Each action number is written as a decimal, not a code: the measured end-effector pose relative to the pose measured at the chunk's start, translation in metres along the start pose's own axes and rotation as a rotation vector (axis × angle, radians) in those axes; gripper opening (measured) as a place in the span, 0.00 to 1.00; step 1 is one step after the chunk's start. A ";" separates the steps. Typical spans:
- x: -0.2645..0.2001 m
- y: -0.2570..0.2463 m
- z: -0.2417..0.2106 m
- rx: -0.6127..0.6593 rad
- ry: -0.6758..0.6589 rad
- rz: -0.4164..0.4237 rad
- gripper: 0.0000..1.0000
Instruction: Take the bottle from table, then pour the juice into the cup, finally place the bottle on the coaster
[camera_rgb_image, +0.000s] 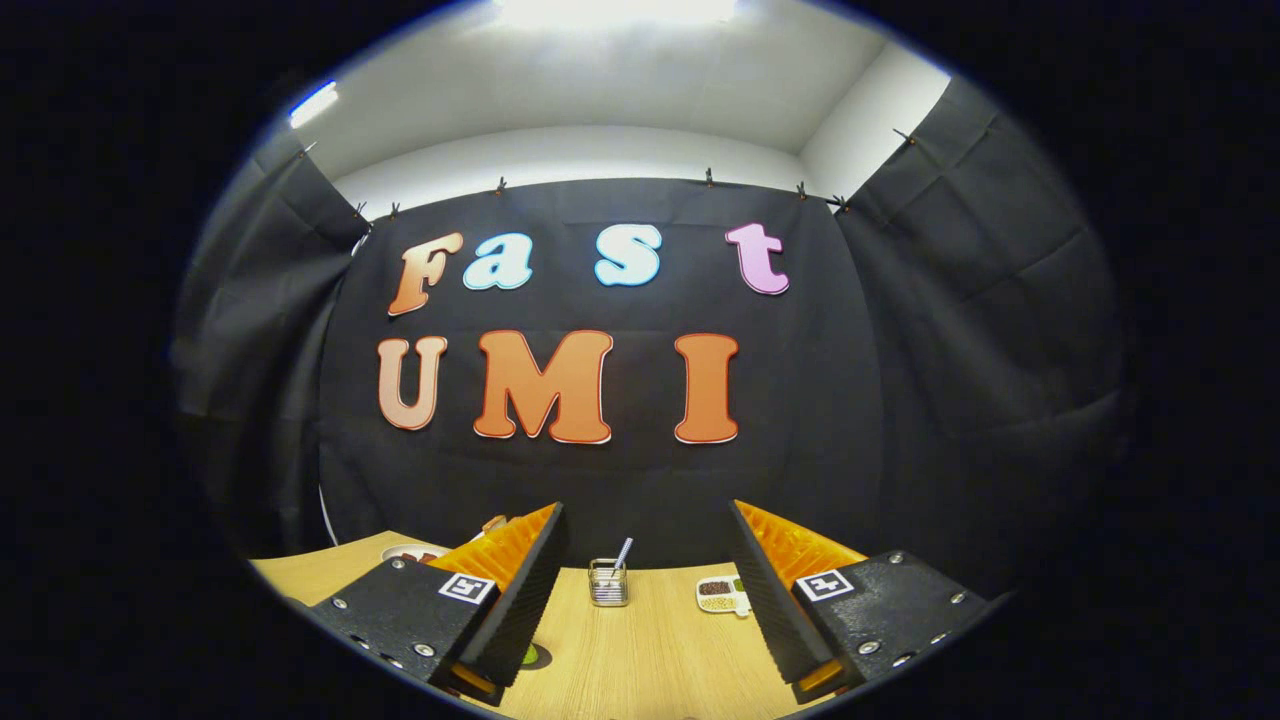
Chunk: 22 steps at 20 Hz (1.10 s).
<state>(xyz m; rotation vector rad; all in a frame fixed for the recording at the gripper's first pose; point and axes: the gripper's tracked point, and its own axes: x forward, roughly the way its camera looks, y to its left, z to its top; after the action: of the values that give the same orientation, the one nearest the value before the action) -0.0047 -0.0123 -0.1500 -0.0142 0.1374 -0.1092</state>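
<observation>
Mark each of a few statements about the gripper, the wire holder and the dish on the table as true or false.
1. The gripper is open, with nothing between its fingers. True.
2. A small wire holder with a straw-like stick stands on the wooden table beyond the fingers. True.
3. The fingers are clamped on a bottle. False: they grip nothing.
4. The small divided dish is empty. False: it holds dark and light bits.
5. The wire holder lies tipped on its side. False: it stands upright.

Tool held level, fingers spread wide apart, nothing between them, pointing forward
</observation>
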 end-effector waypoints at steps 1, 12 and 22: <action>-0.003 -0.004 -0.001 -0.007 0.007 -0.001 0.94; -0.026 -0.019 0.033 0.019 -0.021 0.003 0.94; -0.046 -0.010 0.018 0.054 0.002 0.032 0.94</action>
<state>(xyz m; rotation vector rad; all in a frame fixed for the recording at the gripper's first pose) -0.0485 -0.0175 -0.1259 0.0418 0.1365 -0.0809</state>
